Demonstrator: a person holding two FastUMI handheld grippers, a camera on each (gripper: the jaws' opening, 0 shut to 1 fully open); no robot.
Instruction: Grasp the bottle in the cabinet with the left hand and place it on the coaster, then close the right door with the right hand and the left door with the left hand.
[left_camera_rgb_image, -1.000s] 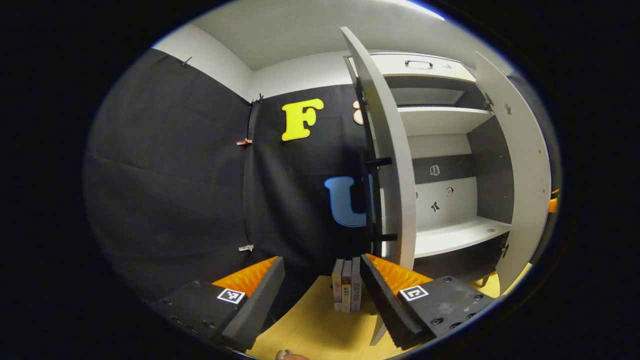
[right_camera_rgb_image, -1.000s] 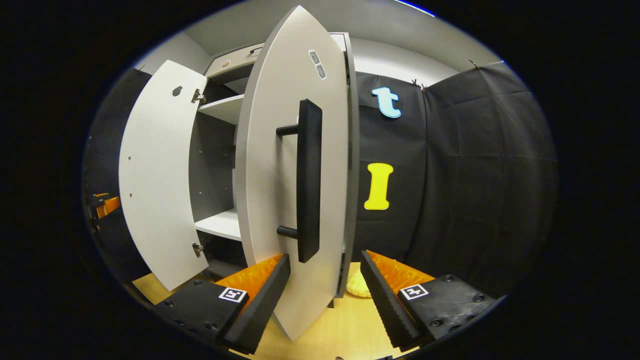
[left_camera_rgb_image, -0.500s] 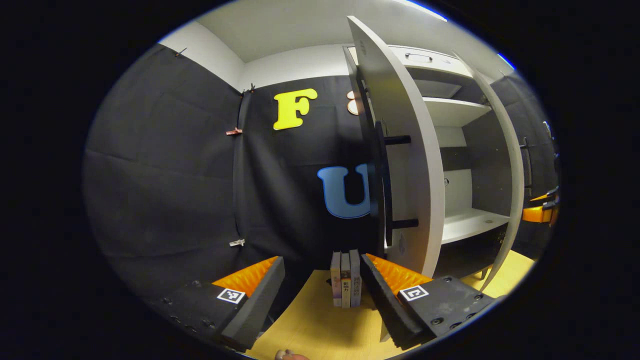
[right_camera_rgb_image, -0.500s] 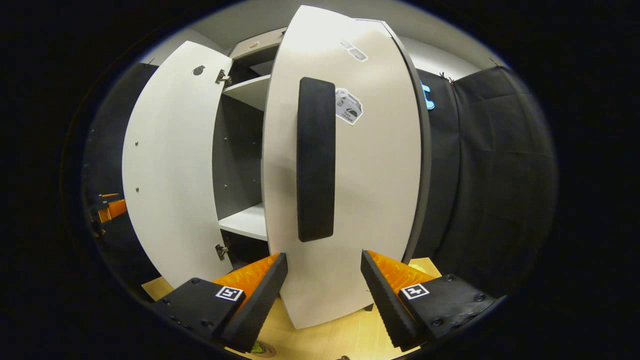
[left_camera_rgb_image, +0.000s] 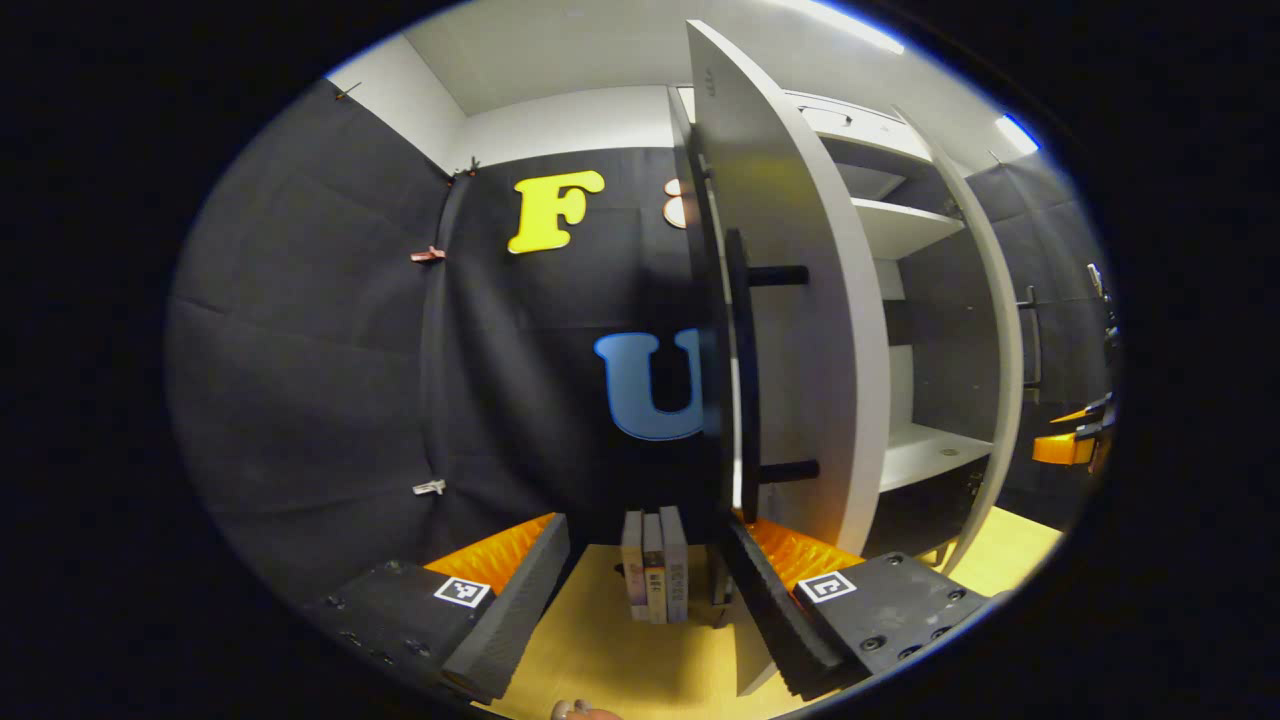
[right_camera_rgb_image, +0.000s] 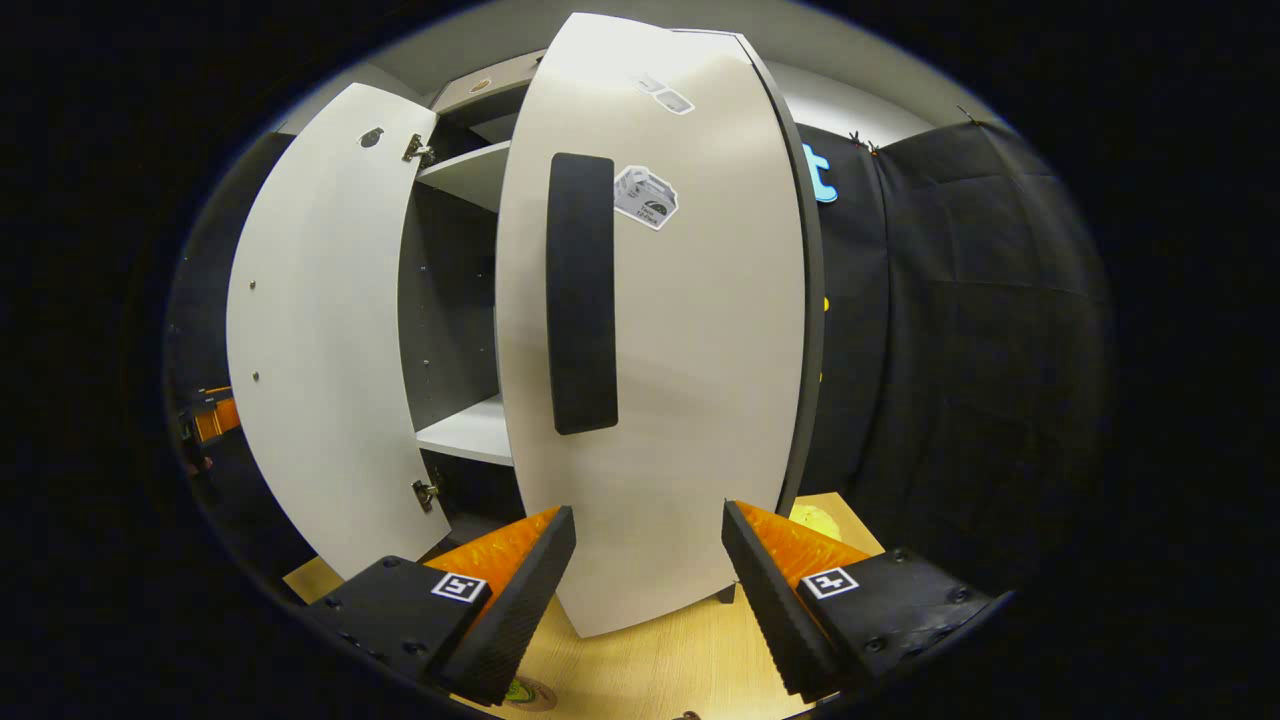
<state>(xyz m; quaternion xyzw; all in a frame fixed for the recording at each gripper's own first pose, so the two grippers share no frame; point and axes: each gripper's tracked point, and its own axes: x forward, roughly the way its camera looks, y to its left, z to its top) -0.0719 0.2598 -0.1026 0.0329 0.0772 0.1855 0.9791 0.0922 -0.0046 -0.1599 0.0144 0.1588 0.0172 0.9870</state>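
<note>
Right door (right_camera_rgb_image: 690, 330) first: a second ago the right gripper view caught it nearly edge-on, and now its outer face is turned square to the camera, so it has swung well toward the cabinet. The right claw (right_camera_rgb_image: 645, 590) is spread, pinching nothing, its fingers either side of the door's lower edge, just short of the panel. I cannot tell whether a finger touches it. Above stands the black handle (right_camera_rgb_image: 582, 295), and beyond its free edge a gap remains, with a bare shelf (right_camera_rgb_image: 465, 432) inside. I judge the door part-closed, with a further push from this side needed to seat it.

The left claw (left_camera_rgb_image: 645, 600) is spread too and holds nothing. It has drifted round to the outer side of the left door (left_camera_rgb_image: 800, 300), which now shows edge-on with its handle (left_camera_rgb_image: 742, 370) in plain sight, close by the claw's right finger. That pose suits the last step — the hand level, pointing along the bench (left_camera_rgb_image: 610, 660) toward a few books (left_camera_rgb_image: 655, 565) standing upright. Farther off in the left gripper view, the right door has narrowed the opening. The shelves in sight are bare, so the bottle step looks done.
</note>
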